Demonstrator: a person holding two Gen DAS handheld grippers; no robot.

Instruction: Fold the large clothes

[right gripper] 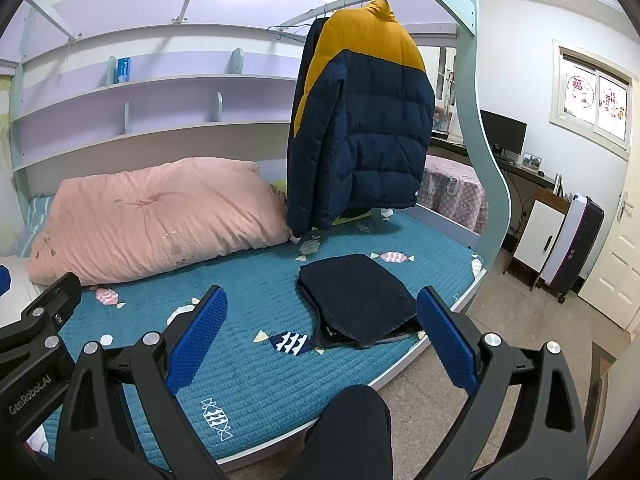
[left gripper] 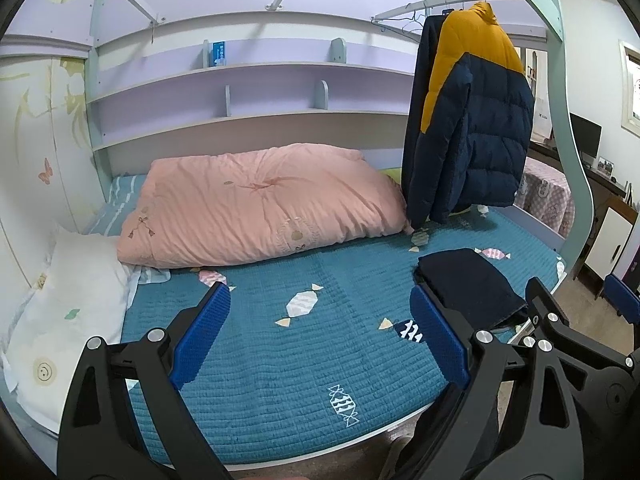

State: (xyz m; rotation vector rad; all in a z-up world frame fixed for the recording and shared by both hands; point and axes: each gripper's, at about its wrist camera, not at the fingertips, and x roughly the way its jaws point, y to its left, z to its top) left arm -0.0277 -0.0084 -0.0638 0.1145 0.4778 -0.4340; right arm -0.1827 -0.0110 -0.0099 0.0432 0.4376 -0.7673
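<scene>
Left gripper [left gripper: 320, 336]: level above the bed [left gripper: 260, 380], jaws wide, empty.
Right gripper [right gripper: 322, 334]: alongside, jaws wide, facing folded dark garment [right gripper: 356, 298].

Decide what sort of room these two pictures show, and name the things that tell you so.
Most likely a child's bedroom: a bed with a teal quilted candy-print cover, a folded pink quilt beside a white pillow, and lilac wall shelves above.
</scene>
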